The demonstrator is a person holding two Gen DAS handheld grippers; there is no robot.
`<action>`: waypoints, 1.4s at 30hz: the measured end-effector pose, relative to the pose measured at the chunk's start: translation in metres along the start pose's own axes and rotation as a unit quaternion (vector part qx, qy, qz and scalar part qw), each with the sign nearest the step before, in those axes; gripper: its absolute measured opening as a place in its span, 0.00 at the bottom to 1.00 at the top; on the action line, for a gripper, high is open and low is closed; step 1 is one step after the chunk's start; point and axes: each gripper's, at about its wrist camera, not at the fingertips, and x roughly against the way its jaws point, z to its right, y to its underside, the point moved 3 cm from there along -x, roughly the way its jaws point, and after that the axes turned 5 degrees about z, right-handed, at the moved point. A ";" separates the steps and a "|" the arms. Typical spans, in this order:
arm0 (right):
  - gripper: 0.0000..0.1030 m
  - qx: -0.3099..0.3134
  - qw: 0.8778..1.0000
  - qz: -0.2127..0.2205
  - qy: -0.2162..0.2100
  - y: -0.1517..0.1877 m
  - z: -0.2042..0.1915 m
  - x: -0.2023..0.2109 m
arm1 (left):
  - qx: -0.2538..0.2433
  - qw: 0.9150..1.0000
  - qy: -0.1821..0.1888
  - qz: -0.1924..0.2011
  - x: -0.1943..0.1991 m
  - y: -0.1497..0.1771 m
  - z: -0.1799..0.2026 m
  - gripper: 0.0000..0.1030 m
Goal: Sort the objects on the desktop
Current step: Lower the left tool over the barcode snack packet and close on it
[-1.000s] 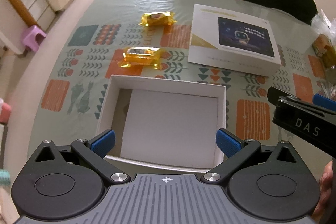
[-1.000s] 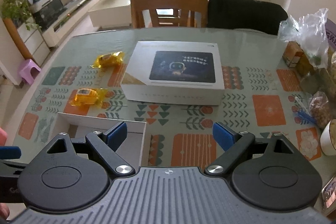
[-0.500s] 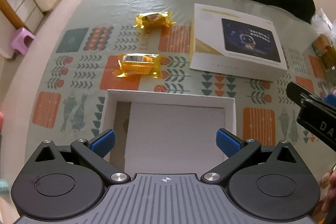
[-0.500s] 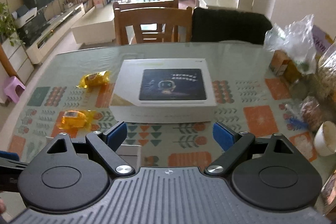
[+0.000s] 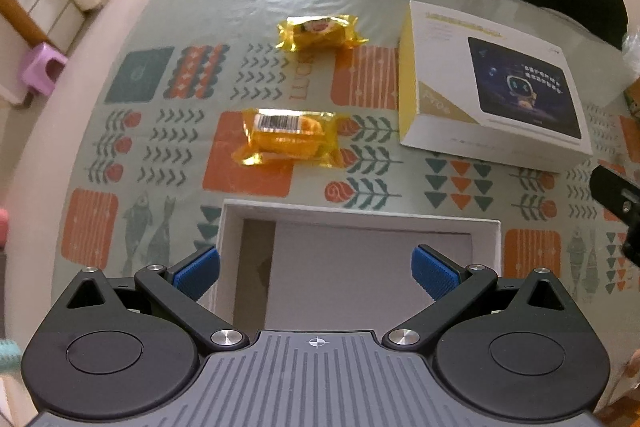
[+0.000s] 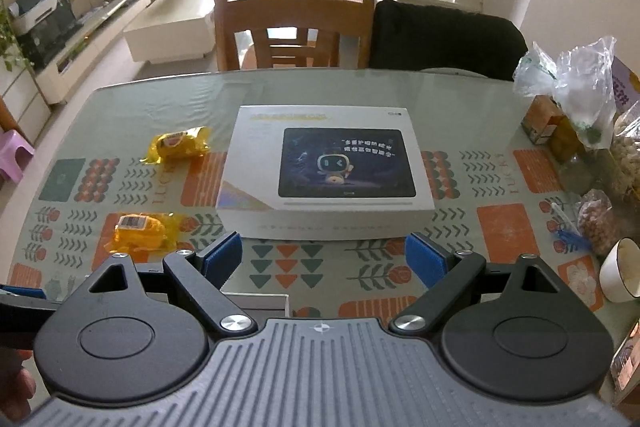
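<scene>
An open white box lies on the patterned table, just under my left gripper, which is open and empty above its near part. Beyond the box lies a yellow snack pack with a barcode and farther off a second yellow snack pack. A white tablet box lies at the right. In the right wrist view my right gripper is open and empty, facing the tablet box; both snack packs lie to its left.
Plastic bags of food, a white bowl and small packets crowd the table's right edge. Wooden chairs and a dark chair back stand behind the far edge. The right gripper's black body shows at the right.
My left gripper has moved forward over the open box towards the snack packs. My right gripper has risen and drawn closer to the tablet box. Both stayed open.
</scene>
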 end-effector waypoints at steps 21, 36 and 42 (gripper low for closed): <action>1.00 0.040 0.998 -0.039 -0.015 -0.015 -0.039 -0.048 | 0.021 0.999 0.005 -0.041 -0.072 -0.055 -0.032 1.00; 1.00 0.084 0.994 -0.066 -0.012 -0.020 -0.070 -0.083 | -0.017 0.996 0.012 -0.082 -0.147 -0.080 -0.030 1.00; 1.00 0.090 0.992 -0.082 -0.023 -0.016 -0.081 -0.095 | -0.016 0.994 0.019 -0.103 -0.169 -0.082 -0.036 1.00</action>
